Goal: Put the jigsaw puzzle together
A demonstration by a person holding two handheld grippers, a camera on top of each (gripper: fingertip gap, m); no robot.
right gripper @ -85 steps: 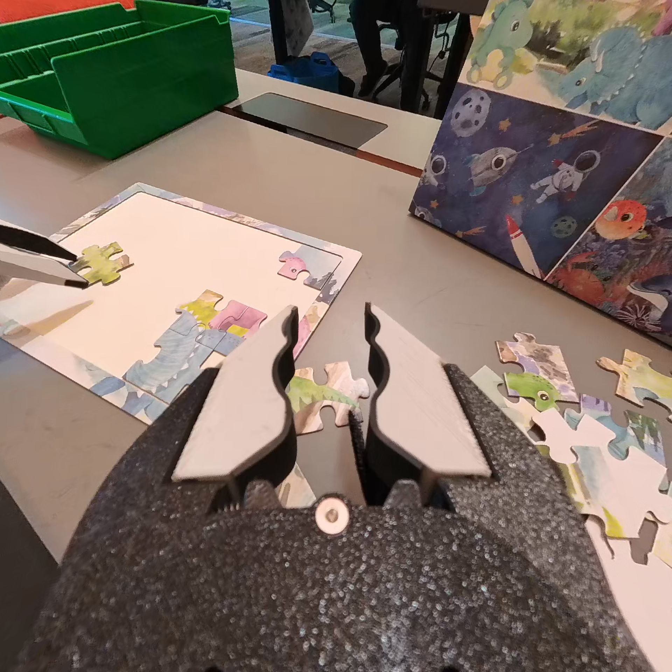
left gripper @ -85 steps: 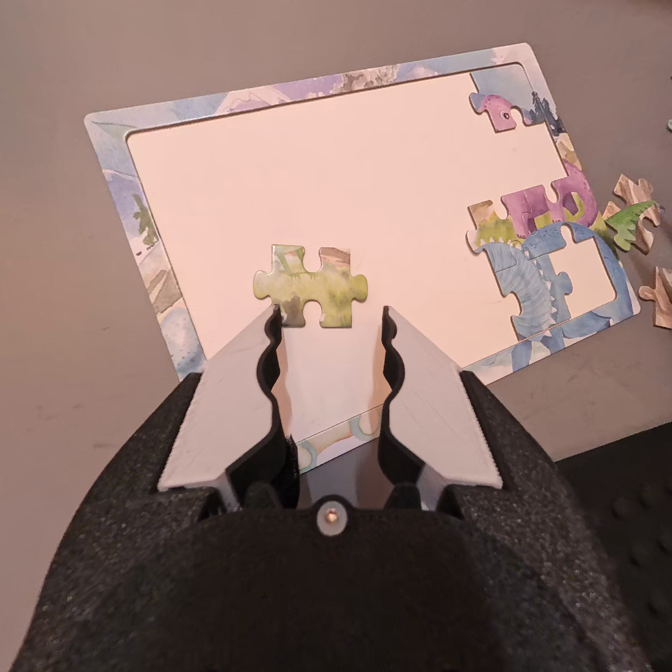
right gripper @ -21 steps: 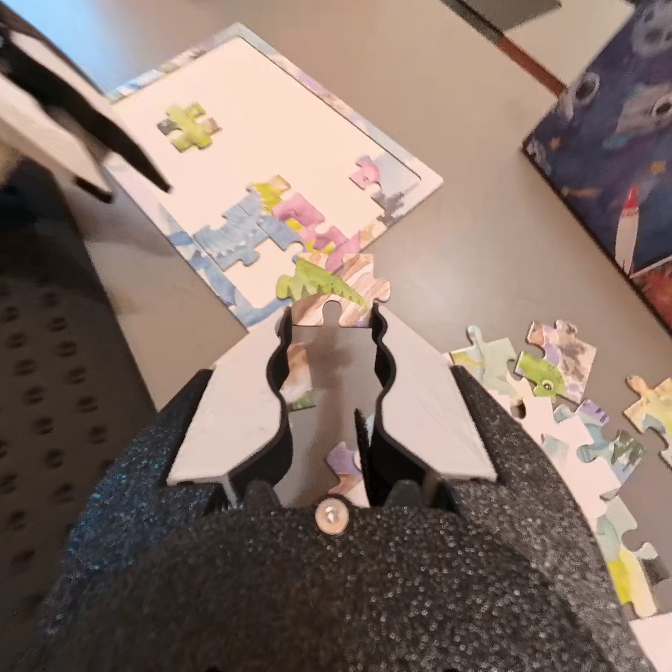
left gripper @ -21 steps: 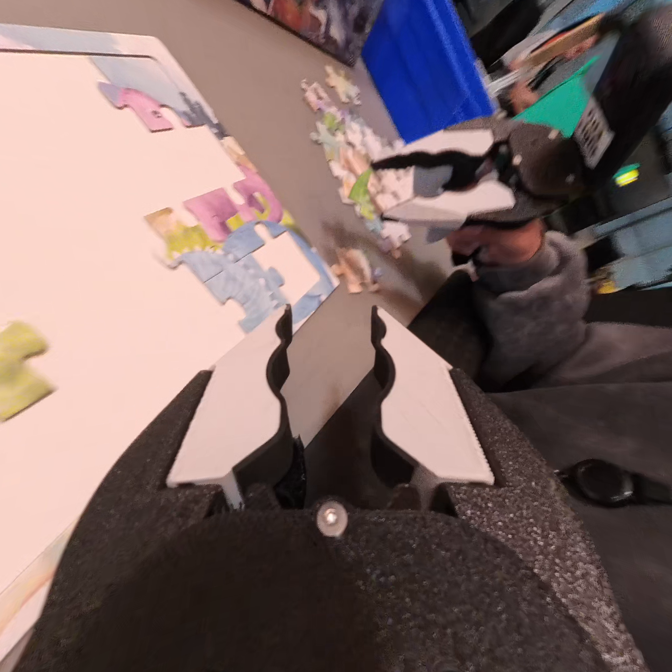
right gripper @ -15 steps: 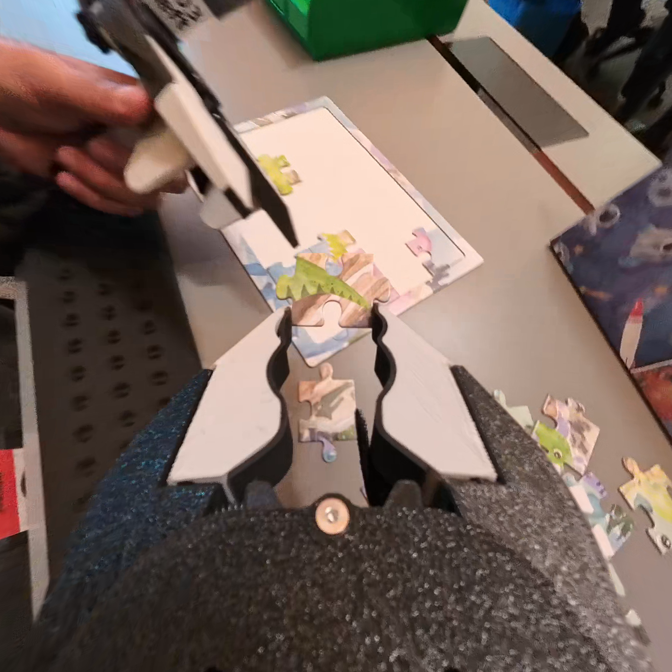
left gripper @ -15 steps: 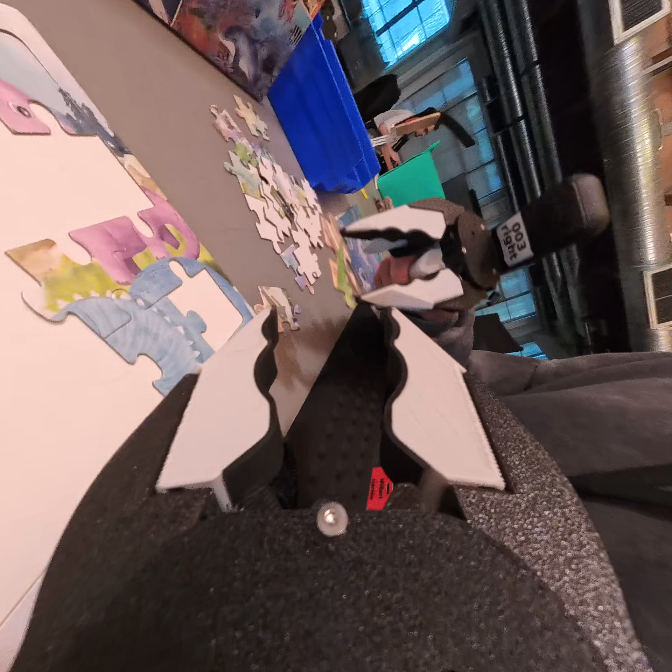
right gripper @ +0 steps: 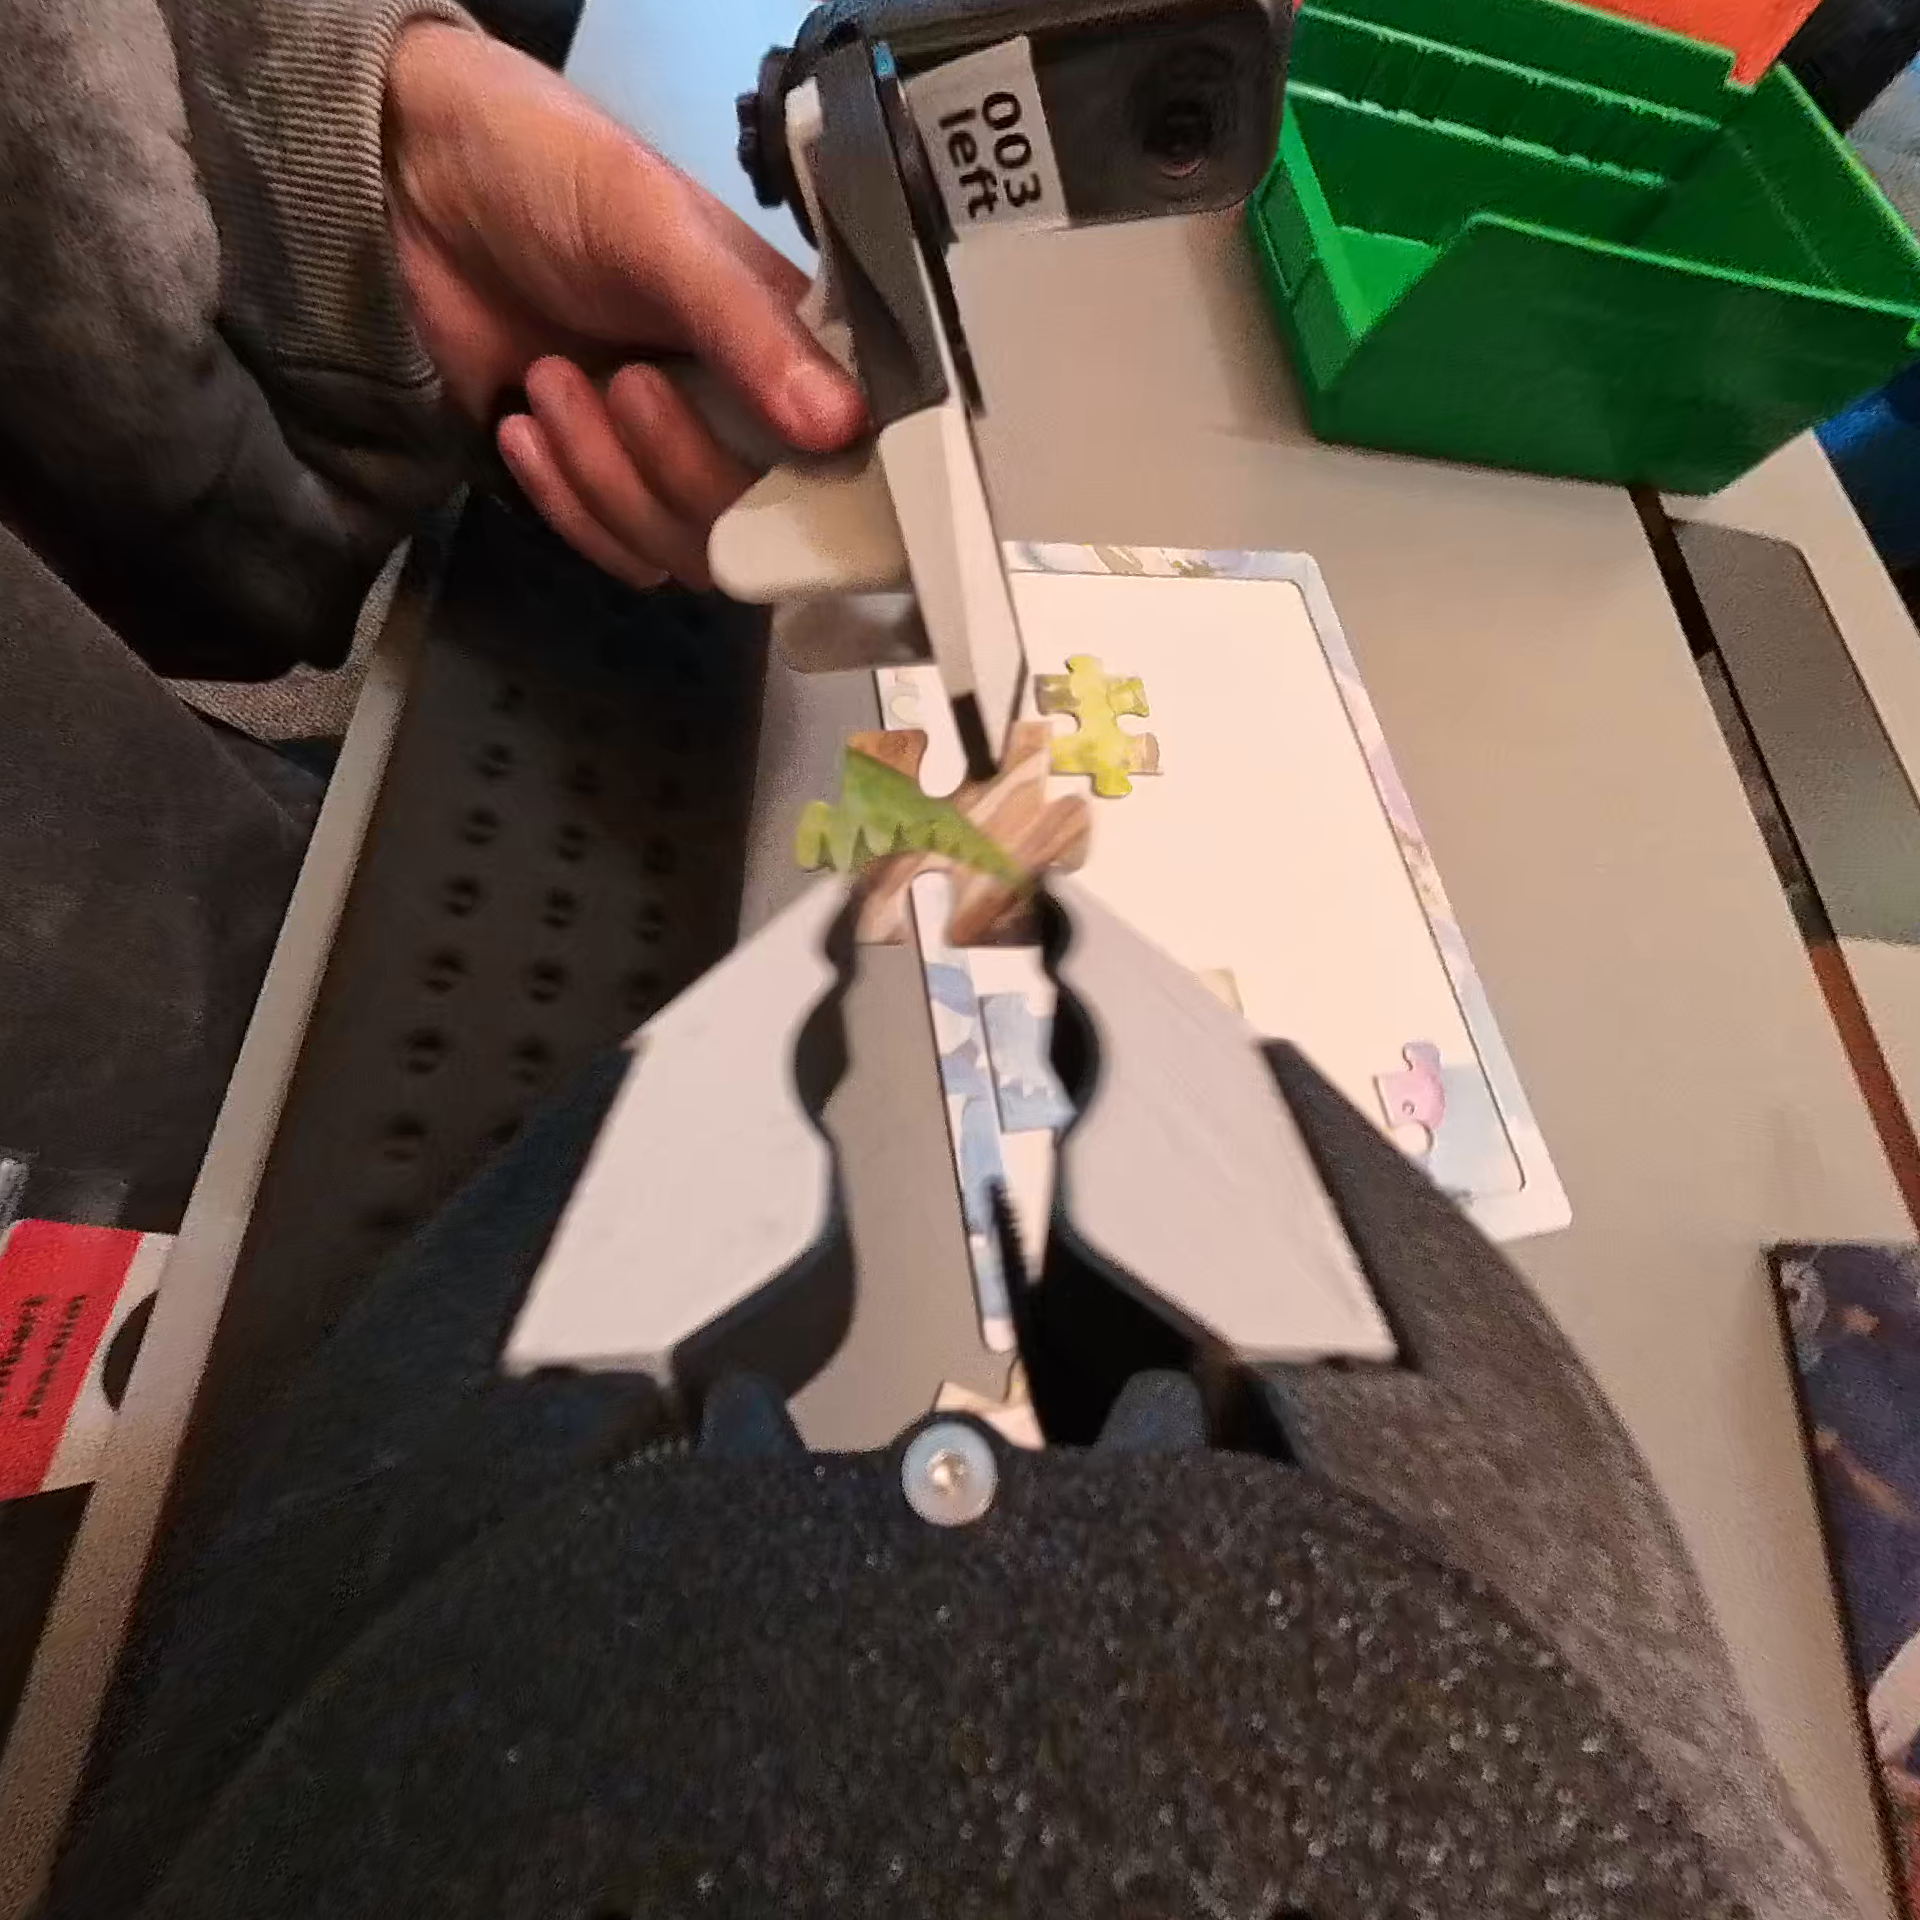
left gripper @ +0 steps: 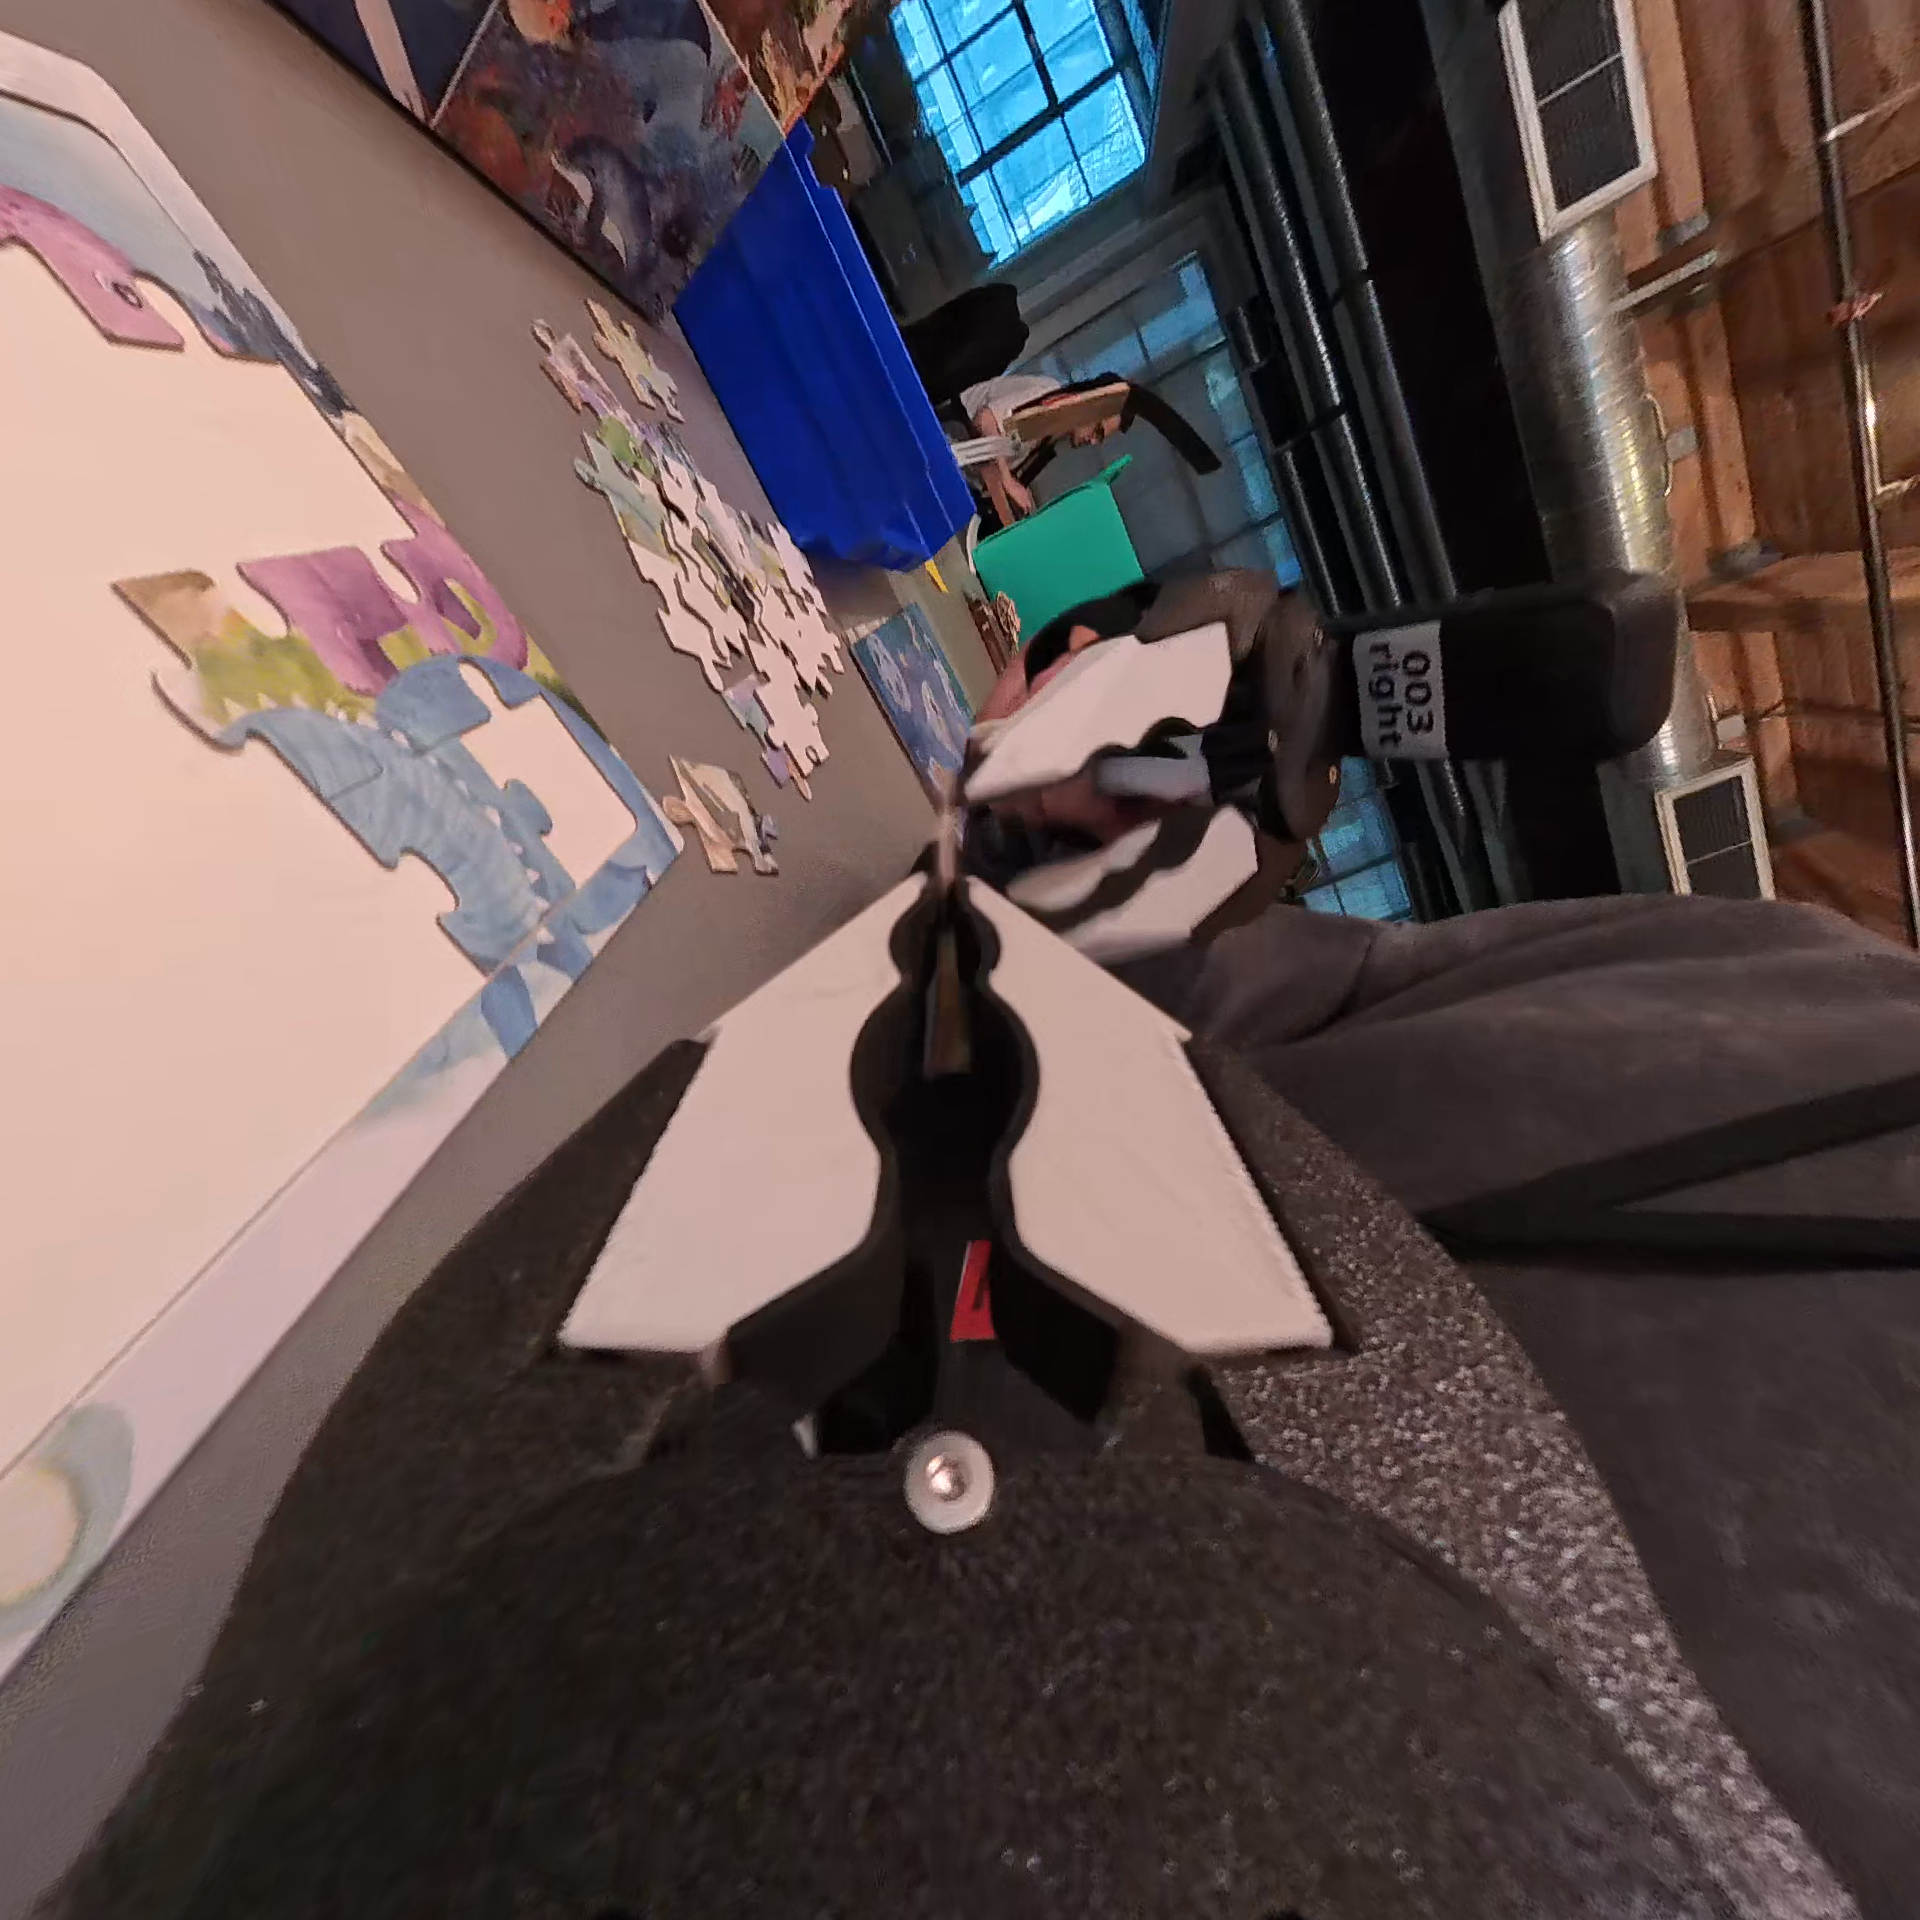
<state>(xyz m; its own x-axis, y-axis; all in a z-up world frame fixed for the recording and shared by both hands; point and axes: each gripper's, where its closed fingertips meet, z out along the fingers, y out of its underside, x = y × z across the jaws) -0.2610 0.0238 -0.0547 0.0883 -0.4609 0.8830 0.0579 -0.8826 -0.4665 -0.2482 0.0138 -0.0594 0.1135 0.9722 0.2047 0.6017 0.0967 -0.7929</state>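
Pinching one puzzle piece (right gripper: 940,831) together: left gripper (left gripper: 948,902) edge-on, right gripper (right gripper: 948,914) across it.

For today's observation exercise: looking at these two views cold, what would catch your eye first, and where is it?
First, the puzzle piece with a green spiky shape, held in mid-air between both grippers: the right gripper grips its near edge, the left gripper pinches its far edge. Below lies the mostly bare puzzle tray, with a green bin beyond.
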